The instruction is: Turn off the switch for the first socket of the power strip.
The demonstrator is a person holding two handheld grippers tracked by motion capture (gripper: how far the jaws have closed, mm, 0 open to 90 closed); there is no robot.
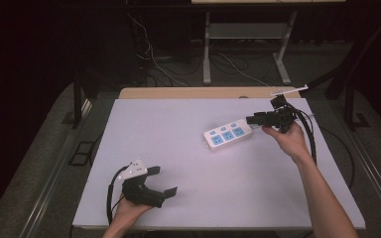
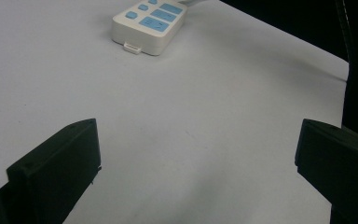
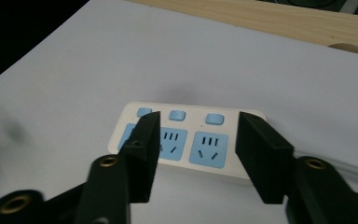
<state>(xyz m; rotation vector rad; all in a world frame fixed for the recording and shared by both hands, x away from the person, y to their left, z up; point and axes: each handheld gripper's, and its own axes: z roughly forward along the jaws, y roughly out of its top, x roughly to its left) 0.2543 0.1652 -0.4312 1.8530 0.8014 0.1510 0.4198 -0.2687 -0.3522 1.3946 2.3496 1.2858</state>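
Observation:
A white power strip (image 1: 228, 134) with blue sockets and blue switches lies flat on the white table top (image 1: 178, 163), right of centre. My right gripper (image 1: 254, 119) hovers at its right end, held by a hand, pointing left. In the right gripper view the jaws (image 3: 199, 119) stand open just above the power strip (image 3: 191, 140), with nothing pressed between them. My left gripper (image 1: 162, 181) rests near the front left of the table, open wide. In the left gripper view its jaws (image 2: 196, 154) frame bare table, and the power strip (image 2: 149, 23) lies farther off.
A strip of wooden table edge (image 1: 203, 92) shows behind the white top. Beyond it are loose cables (image 1: 154, 59) on the floor and the metal legs of another desk (image 1: 207, 49). The strip's white cord (image 3: 345, 163) runs off to the right.

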